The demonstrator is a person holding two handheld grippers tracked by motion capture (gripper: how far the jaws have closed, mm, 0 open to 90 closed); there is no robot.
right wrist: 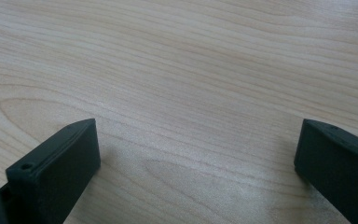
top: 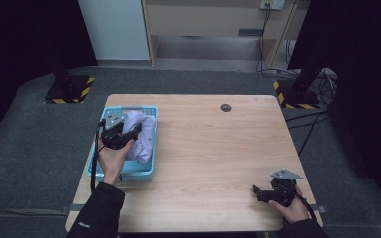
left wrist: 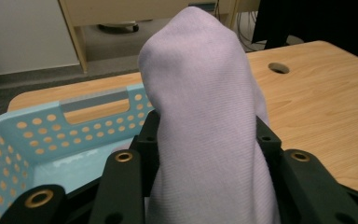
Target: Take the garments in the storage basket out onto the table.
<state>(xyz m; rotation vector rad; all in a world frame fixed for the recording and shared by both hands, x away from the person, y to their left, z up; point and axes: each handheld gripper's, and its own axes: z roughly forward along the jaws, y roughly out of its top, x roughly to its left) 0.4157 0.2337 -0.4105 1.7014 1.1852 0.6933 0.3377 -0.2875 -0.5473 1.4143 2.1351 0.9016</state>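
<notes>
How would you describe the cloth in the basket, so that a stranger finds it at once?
Look at the wooden table, then at the light blue perforated basket on its left side. The pale lilac cloth rises from it, clamped in the left gripper; it is the one soft thing there.

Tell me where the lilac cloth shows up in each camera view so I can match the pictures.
High view: the lilac cloth lies bunched in the blue basket at the table's left side, beside the left claw.
Left gripper view: the cloth rises up the middle, pinched between the black jaws, above the basket.
Right gripper view: not in it; bare wooden table.
Shared landmark: the wooden table, with its round hole.
</notes>
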